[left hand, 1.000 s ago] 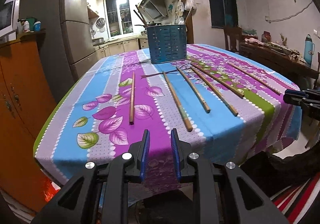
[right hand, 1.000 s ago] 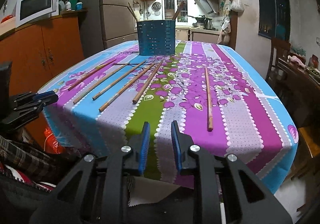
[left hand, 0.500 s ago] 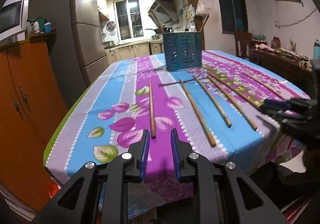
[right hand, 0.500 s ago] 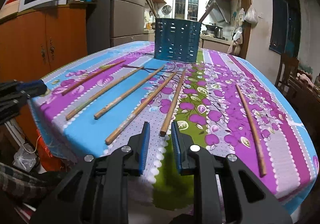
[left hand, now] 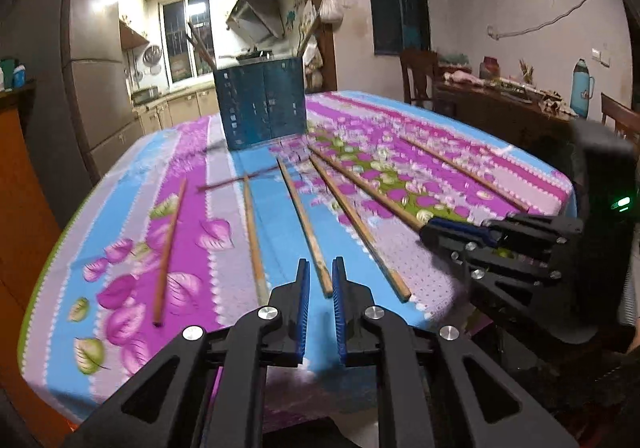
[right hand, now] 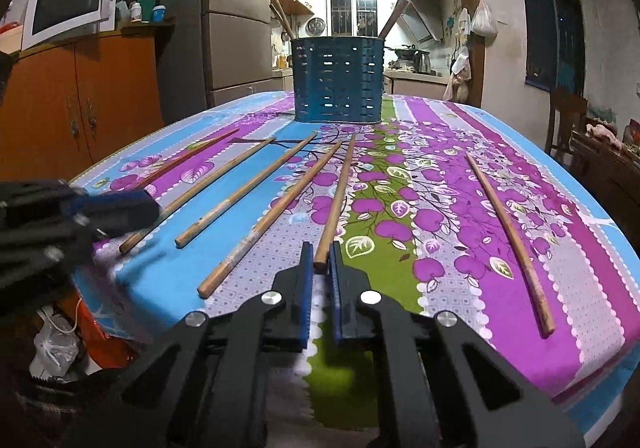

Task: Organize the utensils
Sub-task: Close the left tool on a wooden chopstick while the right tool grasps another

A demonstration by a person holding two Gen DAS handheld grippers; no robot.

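Observation:
Several wooden chopsticks lie spread on the flowered tablecloth [left hand: 120, 256]. A blue perforated utensil holder [left hand: 262, 104] stands at the far side with a few sticks in it; it also shows in the right wrist view [right hand: 338, 80]. My left gripper [left hand: 320, 274] is open and empty, its tips on either side of the near end of one chopstick [left hand: 308, 232]. My right gripper [right hand: 320, 258] is open and empty, its tips flanking the near end of another chopstick [right hand: 336, 204]. The right gripper also shows in the left wrist view [left hand: 448, 230].
An orange cabinet [right hand: 80, 104] with a microwave [right hand: 68, 6] stands left of the table, beside a tall fridge [right hand: 236, 28]. A wooden chair [left hand: 418, 76] and a cluttered side table [left hand: 504, 96] stand to the right. One chopstick [right hand: 508, 228] lies apart at the right.
Both grippers have moved forward and lower over the table's near edge, each now straddling a chopstick end. The two grippers have come closer together.

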